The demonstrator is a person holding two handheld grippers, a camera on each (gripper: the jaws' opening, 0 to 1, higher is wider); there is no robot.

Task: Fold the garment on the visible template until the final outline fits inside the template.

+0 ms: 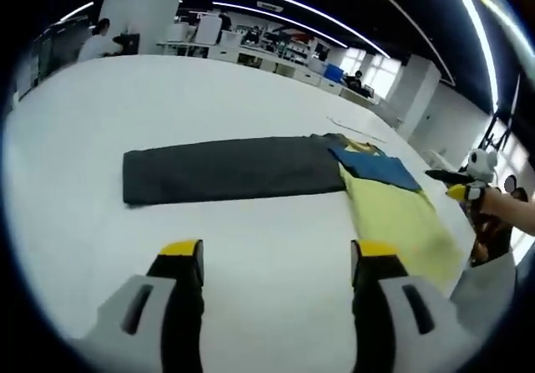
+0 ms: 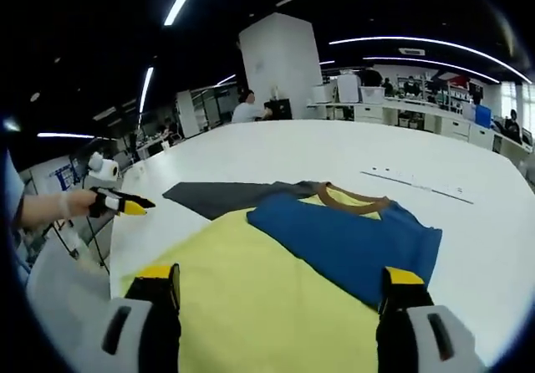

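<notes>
1. Table (image 1: 209, 89): large white top, smooth and matte, rounded at the far edge in the right gripper view. No readable writing on it; a thin line of small marks (image 2: 415, 181) lies on the far side, too small to read.
2. Garment: a long dark grey rectangular panel (image 1: 230, 168), flat, fabric with faint creases. It meets a yellow sheet (image 1: 397, 218), which looks like the template, soft-edged and plain. A blue folded section (image 2: 347, 241) with a tan neck band (image 2: 355, 201) lies over the yellow sheet's far part.
3. Left gripper (image 1: 277, 260): grey jaws with yellow tips, standing wide apart, holding nothing. The grey panel lies ahead of the tips, apart from them; bare table between.
4. Right gripper (image 2: 280, 285): same grey-and-yellow build, jaws wide, holding nothing. The yellow sheet runs between and under the tips; contact cannot be told. Blue section just ahead, toward the right jaw.
5. No brand or label legible anywhere.
</notes>
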